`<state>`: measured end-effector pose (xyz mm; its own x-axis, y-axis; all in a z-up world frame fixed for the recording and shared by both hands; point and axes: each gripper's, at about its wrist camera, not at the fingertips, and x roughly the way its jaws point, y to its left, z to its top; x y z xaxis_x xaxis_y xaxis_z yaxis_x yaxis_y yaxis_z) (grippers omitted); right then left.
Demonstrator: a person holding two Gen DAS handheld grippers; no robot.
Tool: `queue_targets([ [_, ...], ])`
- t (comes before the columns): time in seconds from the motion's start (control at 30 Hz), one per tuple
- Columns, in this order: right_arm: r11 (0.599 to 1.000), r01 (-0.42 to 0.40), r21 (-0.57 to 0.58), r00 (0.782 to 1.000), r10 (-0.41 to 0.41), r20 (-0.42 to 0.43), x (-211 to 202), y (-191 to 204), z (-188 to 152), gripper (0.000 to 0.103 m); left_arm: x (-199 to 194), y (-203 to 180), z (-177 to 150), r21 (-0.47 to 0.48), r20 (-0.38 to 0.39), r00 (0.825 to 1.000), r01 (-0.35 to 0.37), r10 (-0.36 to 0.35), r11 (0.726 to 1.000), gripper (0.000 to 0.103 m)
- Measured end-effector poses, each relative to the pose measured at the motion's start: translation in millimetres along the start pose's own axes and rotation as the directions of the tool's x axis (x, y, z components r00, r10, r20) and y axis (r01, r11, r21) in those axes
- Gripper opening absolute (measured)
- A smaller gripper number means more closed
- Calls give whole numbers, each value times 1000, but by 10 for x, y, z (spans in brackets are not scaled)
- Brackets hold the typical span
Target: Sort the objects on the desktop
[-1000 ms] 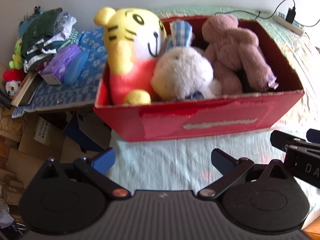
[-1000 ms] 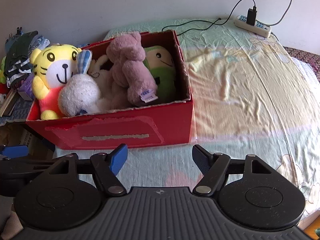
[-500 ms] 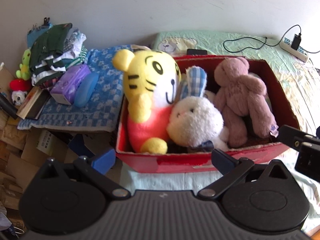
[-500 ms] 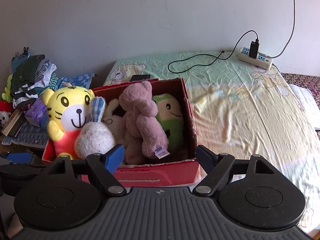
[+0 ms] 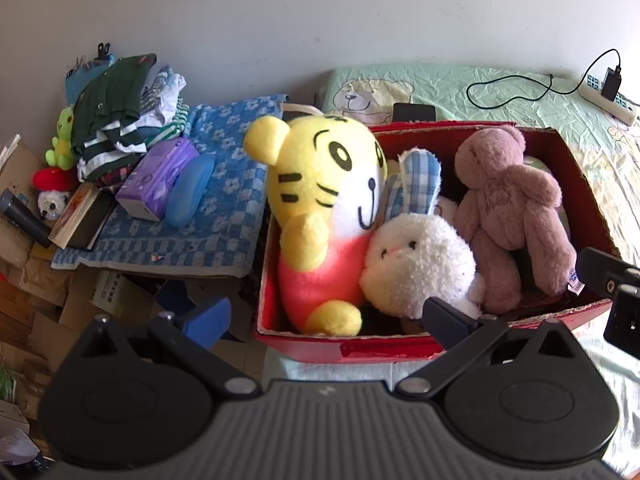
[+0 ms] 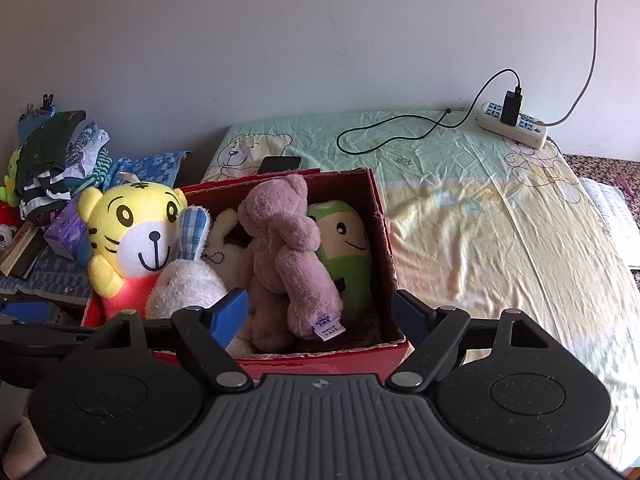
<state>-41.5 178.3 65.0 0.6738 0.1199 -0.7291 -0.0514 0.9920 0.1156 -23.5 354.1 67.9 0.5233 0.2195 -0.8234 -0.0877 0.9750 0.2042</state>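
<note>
A red cardboard box [image 5: 576, 172] [image 6: 376, 208] stands on the bed and holds a yellow tiger plush [image 5: 324, 196] [image 6: 132, 236], a white rabbit plush [image 5: 416, 264] [image 6: 188, 284], a mauve bear plush [image 5: 508, 208] [image 6: 284, 248] and a green plush [image 6: 344, 240]. My left gripper [image 5: 326, 312] is open and empty above the box's near left corner. My right gripper [image 6: 320, 308] is open and empty above the box's near wall; part of it shows in the left wrist view [image 5: 608, 280].
A blue checked towel [image 5: 224, 184] left of the box carries folded clothes [image 5: 120, 112], a purple tissue pack [image 5: 156, 176] and a blue case [image 5: 188, 188]. Cardboard [image 5: 48, 304] lies below it. A power strip [image 6: 514, 124] with a black cable and a phone [image 6: 280, 164] lie on the bedsheet [image 6: 480, 220].
Both grippers have risen and pulled back from the box; the view now looks down into it instead of at its front wall. Both stay open.
</note>
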Motion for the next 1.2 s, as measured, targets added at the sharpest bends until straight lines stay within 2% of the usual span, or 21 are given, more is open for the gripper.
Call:
queue_targets([
  [0.2, 1000, -7, 1, 1000, 7, -23, 102, 83, 112, 84, 59, 72, 59, -10, -33, 999, 7, -7, 1000, 102],
  [0.47, 1000, 8, -16, 999, -9, -42, 213, 195, 191, 85, 96, 191, 101, -41, -29, 1000, 9, -10, 999, 102],
  [1.2, 996, 78, -49, 995, -81, -63, 336, 274, 242, 85, 219, 176, 120, -46, -34, 999, 23, -25, 999, 102],
])
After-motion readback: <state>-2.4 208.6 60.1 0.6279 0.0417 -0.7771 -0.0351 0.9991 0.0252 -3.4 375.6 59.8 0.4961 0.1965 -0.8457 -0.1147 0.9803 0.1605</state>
